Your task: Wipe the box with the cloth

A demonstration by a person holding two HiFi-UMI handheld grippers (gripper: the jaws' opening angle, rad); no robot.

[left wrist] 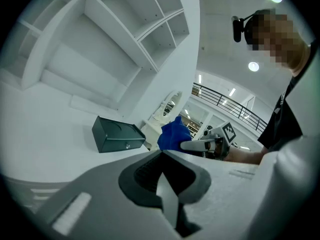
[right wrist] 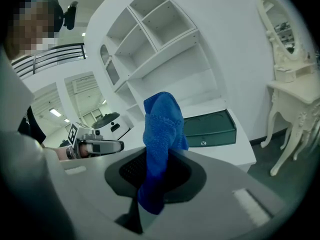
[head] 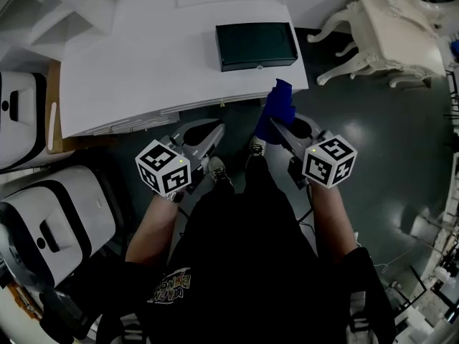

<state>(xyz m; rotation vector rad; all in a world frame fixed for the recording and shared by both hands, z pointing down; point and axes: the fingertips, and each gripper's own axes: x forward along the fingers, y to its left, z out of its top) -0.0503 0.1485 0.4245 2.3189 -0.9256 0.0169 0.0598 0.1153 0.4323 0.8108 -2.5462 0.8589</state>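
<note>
A dark green box [head: 256, 45] lies near the right front corner of the white table [head: 143, 63]; it also shows as the box [left wrist: 117, 135] in the left gripper view and the box [right wrist: 210, 127] in the right gripper view. My right gripper [head: 276, 124] is shut on a blue cloth [head: 277, 108] just off the table's front edge, below the box. The cloth [right wrist: 160, 144] stands up between the jaws. My left gripper [head: 215, 132] is shut with nothing in it, held below the table edge to the left.
A white ornate dressing table [head: 387, 27] stands to the right of the white table. White padded seats [head: 50, 221] sit at the left. White shelves [right wrist: 155, 39] rise behind the table. The person's legs and shoes [head: 215, 169] are below the grippers.
</note>
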